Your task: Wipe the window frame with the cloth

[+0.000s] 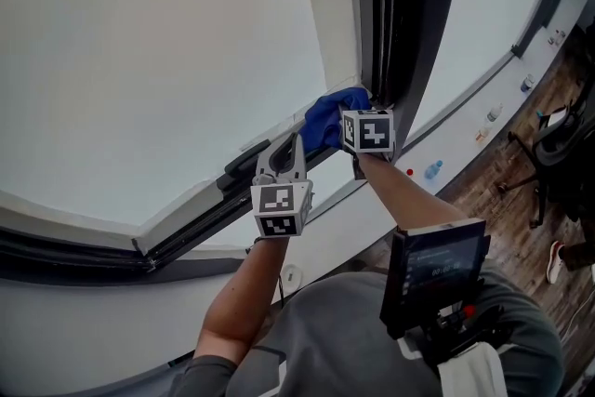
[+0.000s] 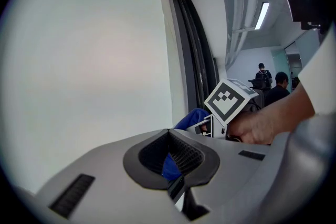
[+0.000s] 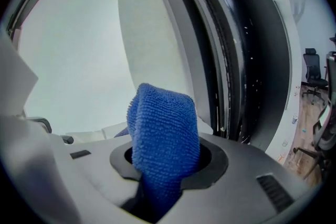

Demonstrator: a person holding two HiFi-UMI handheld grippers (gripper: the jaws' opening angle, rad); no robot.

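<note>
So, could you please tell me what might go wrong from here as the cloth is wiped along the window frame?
1. The cloth stands bunched up out of the right gripper tongs. Dragged along the dark window frame, it might snag or pull loose.
2. The left gripper sits close beside the right one, and blue shows between its tongs too. The two could knock together or tug the cloth against each other.

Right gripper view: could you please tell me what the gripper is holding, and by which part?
The right gripper holds the blue cloth by its bunched lower end, pinched between the jaws; the folded rest stands up ahead of them.
</note>
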